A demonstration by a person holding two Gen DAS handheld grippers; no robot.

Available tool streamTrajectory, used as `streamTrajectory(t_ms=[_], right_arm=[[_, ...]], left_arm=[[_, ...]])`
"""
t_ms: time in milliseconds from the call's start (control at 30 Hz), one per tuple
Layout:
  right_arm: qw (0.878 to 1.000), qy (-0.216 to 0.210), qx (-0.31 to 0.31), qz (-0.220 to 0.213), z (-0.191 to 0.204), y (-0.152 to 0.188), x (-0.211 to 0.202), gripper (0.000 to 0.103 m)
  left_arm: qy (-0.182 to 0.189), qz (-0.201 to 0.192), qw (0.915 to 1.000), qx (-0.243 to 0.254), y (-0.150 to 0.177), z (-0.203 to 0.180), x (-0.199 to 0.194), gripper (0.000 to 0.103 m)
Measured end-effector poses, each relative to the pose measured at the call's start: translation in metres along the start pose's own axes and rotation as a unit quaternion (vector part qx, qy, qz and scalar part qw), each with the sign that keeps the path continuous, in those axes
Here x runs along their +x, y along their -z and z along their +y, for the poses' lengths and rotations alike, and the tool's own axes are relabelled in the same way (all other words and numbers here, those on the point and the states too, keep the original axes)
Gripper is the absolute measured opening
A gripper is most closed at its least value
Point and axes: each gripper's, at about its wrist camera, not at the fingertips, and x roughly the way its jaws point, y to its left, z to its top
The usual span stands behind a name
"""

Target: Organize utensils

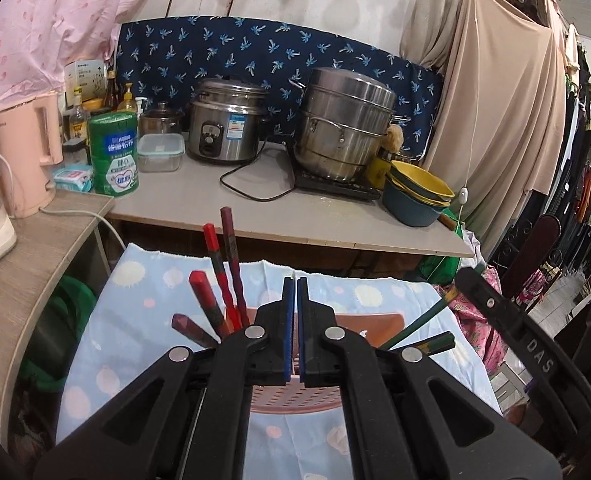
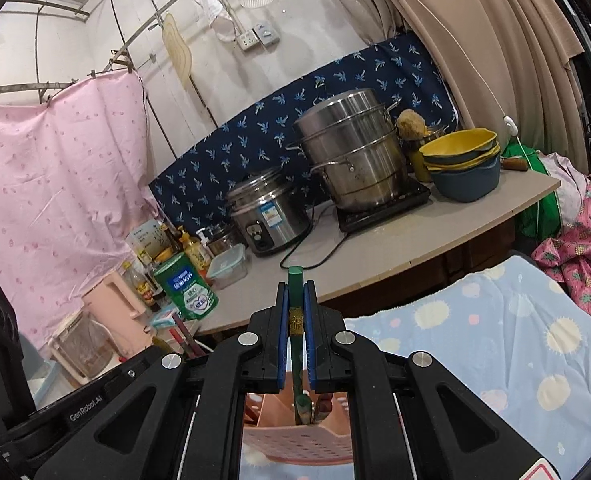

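Your right tool (image 2: 296, 304) is clamped on a green chopstick (image 2: 295, 280), its blue pads pressing both sides; the stick stands nearly upright, its square green top poking above the pads, a gold band between them, and its worn lower tip reaching down into the pink basket (image 2: 295, 440). Your left tool (image 1: 296, 292) is clenched on nothing, pads almost touching. Just under it sits the same perforated pink basket (image 1: 295, 392), on a pale blue cloth (image 1: 143, 288) printed with suns and dots. Red chopsticks (image 1: 215, 264) fan up and leftwards out of the basket's left end; at its right end a green stick (image 1: 415, 322) and a dark one lean out to the right. Beyond the cloth, the desk (image 1: 287, 216) carries a stack of yellow and blue bowls (image 1: 419, 194) at the right; what is in them you cannot tell. Farther back stand a tiered steel steamer (image 1: 343, 128) on a black hob, a lidded rice cooker (image 1: 225, 124), a clear lidded box (image 1: 161, 152) and a green tin (image 1: 115, 156).
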Motion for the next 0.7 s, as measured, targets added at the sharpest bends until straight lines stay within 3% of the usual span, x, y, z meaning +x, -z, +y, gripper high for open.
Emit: streamTrajectory(t_ms=[67, 200, 333, 567, 700], right_arm=[[1.0, 0.003, -0.004, 0.004, 0.0, 0.006, -0.002, 0.014], [1.0, 0.007, -0.014, 0.005, 0.003, 0.014, -0.012, 0.039], [1.0, 0.005, -0.02, 0.01, 0.004, 0.02, -0.024, 0.041], [0.999, -0.002, -0.009, 0.033, 0.0, 0.036, -0.054, 0.048], [0.998, 0.0, -0.004, 0.058, -0.003, 0.057, -0.075, 0.052]], left_arm=[[-0.003, 0.004, 1.0, -0.003, 0.002, 0.001, 0.0, 0.009], [-0.014, 0.001, 0.9999, -0.007, 0.007, -0.001, -0.007, 0.04], [-0.024, 0.001, 0.9997, 0.001, 0.015, -0.006, -0.018, 0.046], [-0.044, 0.018, 0.9987, 0.019, 0.045, -0.021, -0.045, 0.075], [-0.056, 0.035, 0.9974, 0.03, 0.071, -0.027, -0.062, 0.076]])
